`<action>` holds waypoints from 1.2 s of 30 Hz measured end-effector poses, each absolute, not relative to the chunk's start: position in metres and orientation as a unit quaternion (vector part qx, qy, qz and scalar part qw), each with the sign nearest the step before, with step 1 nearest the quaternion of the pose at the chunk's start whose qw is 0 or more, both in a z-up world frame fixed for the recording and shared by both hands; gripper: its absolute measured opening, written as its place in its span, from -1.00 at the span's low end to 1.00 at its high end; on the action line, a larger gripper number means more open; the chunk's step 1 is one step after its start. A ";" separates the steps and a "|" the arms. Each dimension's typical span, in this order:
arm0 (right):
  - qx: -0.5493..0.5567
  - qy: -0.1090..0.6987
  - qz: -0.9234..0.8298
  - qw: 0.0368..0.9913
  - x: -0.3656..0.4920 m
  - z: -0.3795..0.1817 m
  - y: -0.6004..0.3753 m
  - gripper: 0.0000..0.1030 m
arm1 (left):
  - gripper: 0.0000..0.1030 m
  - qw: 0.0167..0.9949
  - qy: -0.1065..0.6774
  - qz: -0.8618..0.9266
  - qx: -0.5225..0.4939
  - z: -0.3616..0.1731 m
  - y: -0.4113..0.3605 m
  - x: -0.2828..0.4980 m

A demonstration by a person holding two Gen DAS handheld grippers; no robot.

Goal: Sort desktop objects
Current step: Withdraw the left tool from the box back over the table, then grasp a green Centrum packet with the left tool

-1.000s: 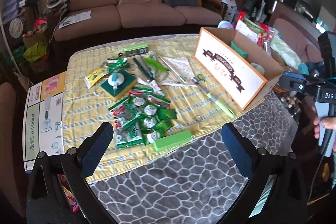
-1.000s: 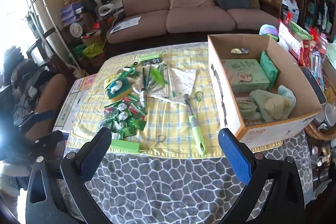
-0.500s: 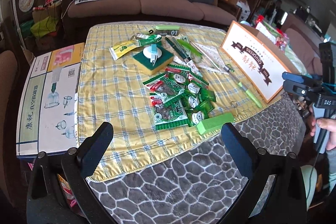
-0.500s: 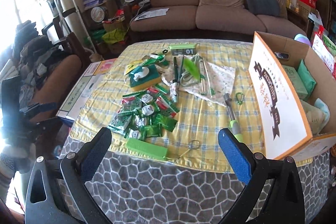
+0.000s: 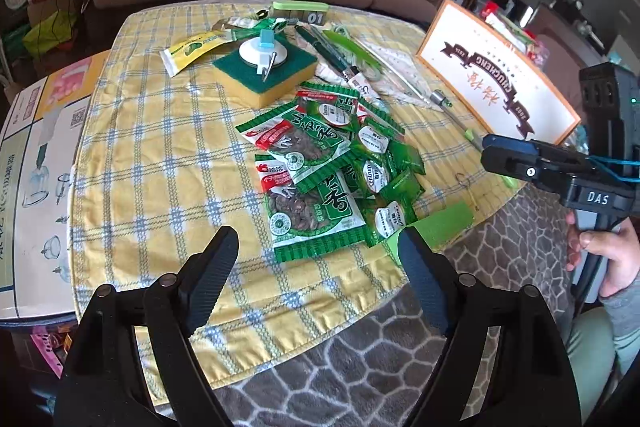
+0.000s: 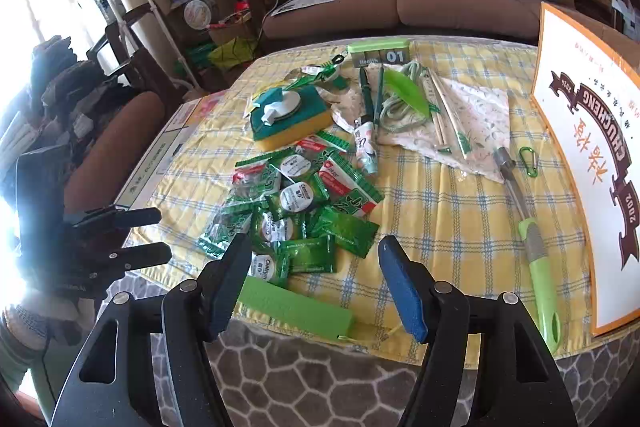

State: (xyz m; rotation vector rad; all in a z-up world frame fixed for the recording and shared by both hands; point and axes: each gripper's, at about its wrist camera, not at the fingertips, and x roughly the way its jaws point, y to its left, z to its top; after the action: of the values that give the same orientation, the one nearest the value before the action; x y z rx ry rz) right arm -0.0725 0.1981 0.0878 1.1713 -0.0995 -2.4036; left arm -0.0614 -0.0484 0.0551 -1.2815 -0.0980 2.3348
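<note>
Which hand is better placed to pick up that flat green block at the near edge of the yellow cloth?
Probably the right. The green block lies just ahead of the right gripper, nearly between its open fingers. The left gripper faces the snack packets, with the block off beside its right finger.

1. Bare yellow checked cloth lies open left of the heaped green packets
2. A clear strip of cloth runs between the packets and the green-handled tool
3. The upright cardboard box walls off the right edge
</note>
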 end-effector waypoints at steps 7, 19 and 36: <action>0.440 -0.053 -0.868 0.225 -0.093 0.063 0.211 0.09 | 0.54 0.256 -0.007 0.851 -0.459 0.049 -0.021 -0.075; 0.455 0.036 -0.855 0.245 -0.117 0.042 0.200 0.01 | 0.29 0.312 0.100 0.834 -0.443 0.054 0.043 -0.121; 0.444 0.230 -0.796 0.341 -0.130 0.027 0.154 -0.14 | -0.37 0.350 0.118 0.795 -0.481 0.022 0.058 -0.151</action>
State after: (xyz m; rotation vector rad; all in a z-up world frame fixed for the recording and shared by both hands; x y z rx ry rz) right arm -0.1301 0.1544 0.0271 1.1552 0.5993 -2.0718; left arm -0.1514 0.0583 0.0219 -1.2465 0.3060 2.0587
